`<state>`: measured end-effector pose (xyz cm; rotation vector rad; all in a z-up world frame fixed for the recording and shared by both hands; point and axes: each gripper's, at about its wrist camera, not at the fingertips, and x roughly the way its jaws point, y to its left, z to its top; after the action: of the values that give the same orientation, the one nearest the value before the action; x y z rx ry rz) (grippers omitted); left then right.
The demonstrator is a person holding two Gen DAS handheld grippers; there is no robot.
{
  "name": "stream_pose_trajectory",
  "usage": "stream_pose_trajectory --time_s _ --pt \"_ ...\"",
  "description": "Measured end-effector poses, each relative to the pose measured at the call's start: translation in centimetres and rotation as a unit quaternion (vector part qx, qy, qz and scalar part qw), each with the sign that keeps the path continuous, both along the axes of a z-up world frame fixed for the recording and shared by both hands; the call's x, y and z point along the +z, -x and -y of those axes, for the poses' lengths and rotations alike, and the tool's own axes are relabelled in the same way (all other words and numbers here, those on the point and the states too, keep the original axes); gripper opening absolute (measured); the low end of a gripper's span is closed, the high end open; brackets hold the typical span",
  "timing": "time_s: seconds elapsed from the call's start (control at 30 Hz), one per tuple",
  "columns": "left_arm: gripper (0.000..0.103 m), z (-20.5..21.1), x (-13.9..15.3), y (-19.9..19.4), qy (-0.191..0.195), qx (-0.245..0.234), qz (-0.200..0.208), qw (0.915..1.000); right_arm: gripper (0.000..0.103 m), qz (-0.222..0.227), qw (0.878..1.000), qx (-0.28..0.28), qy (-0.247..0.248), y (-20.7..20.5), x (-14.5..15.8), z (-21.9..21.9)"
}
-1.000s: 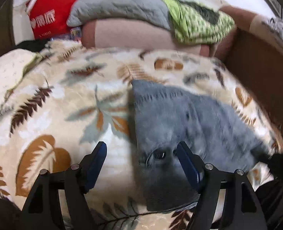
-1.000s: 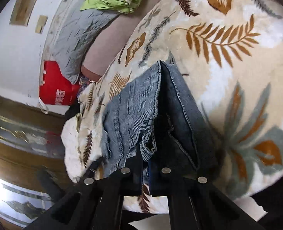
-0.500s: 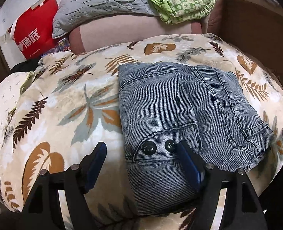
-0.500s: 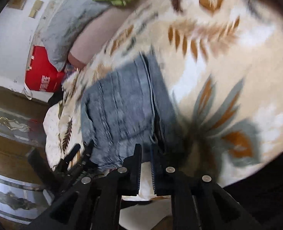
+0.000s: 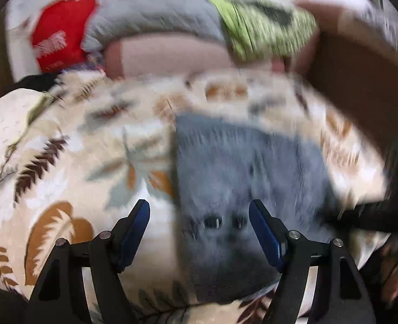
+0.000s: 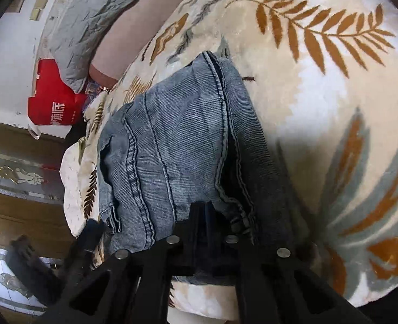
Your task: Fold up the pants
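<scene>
Folded blue jeans (image 5: 242,167) lie on a leaf-patterned blanket (image 5: 85,162); the left wrist view is blurred by motion. My left gripper (image 5: 199,208) hovers open over the near waistband corner. Its left finger is above the blanket, its right finger above the denim beside two dark buttons (image 5: 212,221). In the right wrist view the jeans (image 6: 177,140) show their seams and stacked layers. My right gripper (image 6: 209,213) is at their near edge, its jaws closing tight with a fold of denim at the tips. A dark blurred shape (image 5: 374,216) at the right looks like the right gripper.
Behind the blanket are a pinkish bolster (image 5: 172,56), a grey quilted pillow (image 5: 150,16), a green patterned cloth (image 5: 263,27) and a red bag (image 5: 61,37). A brown wooden board (image 5: 361,86) bounds the right side. The blanket's near edge drops off beneath my grippers.
The left view has swung and blurred; the jeans now look nearer and lower in it. My right gripper, briefly drawn back from the cloth, has come down onto the jeans' near edge again.
</scene>
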<state>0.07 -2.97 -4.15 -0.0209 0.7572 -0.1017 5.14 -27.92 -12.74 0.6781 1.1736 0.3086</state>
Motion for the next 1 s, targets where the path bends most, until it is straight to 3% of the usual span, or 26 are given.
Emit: stream_pose_trajectory --time_s 0.07,0.13,0.17,0.2,0.27,0.37,0.43,0.53,0.57,0.63,0.7,0.77,0.83,0.87,0.9,0.93,0.97,1.0 --pt "0.077 0.7 -0.3 -0.2 -0.033 -0.006 -0.001 0.9994 0.004 -0.004 1.0 0.012 0.015 -0.1 0.2 -0.3" --pt "0.076 1.8 -3.3 -1.2 -0.064 -0.031 -0.069 0.9951 0.008 -0.011 0.999 0.025 0.036 -0.5 1.3 -0.8" --pt "0.076 2.0 -4.1 -1.3 -0.072 -0.028 -0.075 0.9942 0.009 -0.007 0.998 0.032 0.049 -0.7 2.3 -1.0" --pt "0.076 1.7 -4.3 -0.9 -0.062 -0.019 -0.056 0.9963 0.012 0.01 0.997 0.04 0.063 -1.0 3.7 -1.5" --pt "0.077 1.6 -4.2 -1.1 -0.058 -0.021 -0.06 0.9963 0.012 0.047 0.994 0.055 0.086 -1.8 6.6 -2.4" --pt "0.077 1.6 -4.4 -1.2 -0.058 -0.022 -0.059 0.9963 0.012 0.07 0.989 0.087 0.098 -5.2 8.3 -4.6" --pt "0.077 1.6 -4.5 -1.1 -0.059 -0.023 -0.056 0.9965 0.013 0.067 0.987 0.097 0.111 -7.2 7.4 -5.4" --pt "0.076 1.2 -4.3 -1.2 -0.04 -0.028 -0.054 0.9973 0.014 -0.002 0.985 0.068 0.16 -9.6 2.2 -4.0" --pt "0.076 0.8 -3.8 -0.8 -0.027 -0.027 -0.053 0.9979 0.014 -0.004 0.989 0.058 0.138 -9.7 1.2 -3.3" --pt "0.076 -0.8 -2.0 -0.4 0.028 -0.011 -0.024 0.9993 0.013 0.002 0.992 0.048 0.118 -9.2 1.7 -2.6" --pt "0.076 -1.5 -1.0 -0.2 0.03 0.004 0.001 0.9996 0.014 -0.01 0.986 0.066 0.153 -9.4 2.6 -3.2" --pt "0.076 -1.5 -2.3 -1.2 0.023 -0.006 -0.034 0.9992 0.014 -0.012 0.979 0.075 0.189 -9.7 4.3 -4.0" --pt "0.077 -0.8 -4.6 -2.0 0.02 -0.027 -0.083 0.996 0.017 0.019 0.973 0.086 0.213 -10.2 7.2 -5.0" --pt "0.077 -0.6 -5.1 -1.8 0.02 -0.031 -0.083 0.9959 0.035 0.033 0.97 0.096 0.219 -10.7 8.6 -6.1" --pt "0.077 -0.4 -4.8 -1.6 0.012 -0.035 -0.069 0.997 0.076 0.045 0.966 0.115 0.228 -11.4 10.0 -7.9" --pt "0.077 -0.1 -4.6 -1.6 0.001 -0.04 -0.065 0.9971 0.094 0.054 0.959 0.138 0.241 -12.3 11.1 -10.0" --pt "0.077 0.0 -4.5 -1.6 -0.003 -0.042 -0.063 0.9971 0.103 0.066 0.95 0.167 0.254 -13.0 11.9 -12.0" --pt "0.077 0.0 -4.7 -1.6 -0.002 -0.042 -0.065 0.997 0.103 0.077 0.936 0.209 0.274 -14.0 12.3 -14.8"
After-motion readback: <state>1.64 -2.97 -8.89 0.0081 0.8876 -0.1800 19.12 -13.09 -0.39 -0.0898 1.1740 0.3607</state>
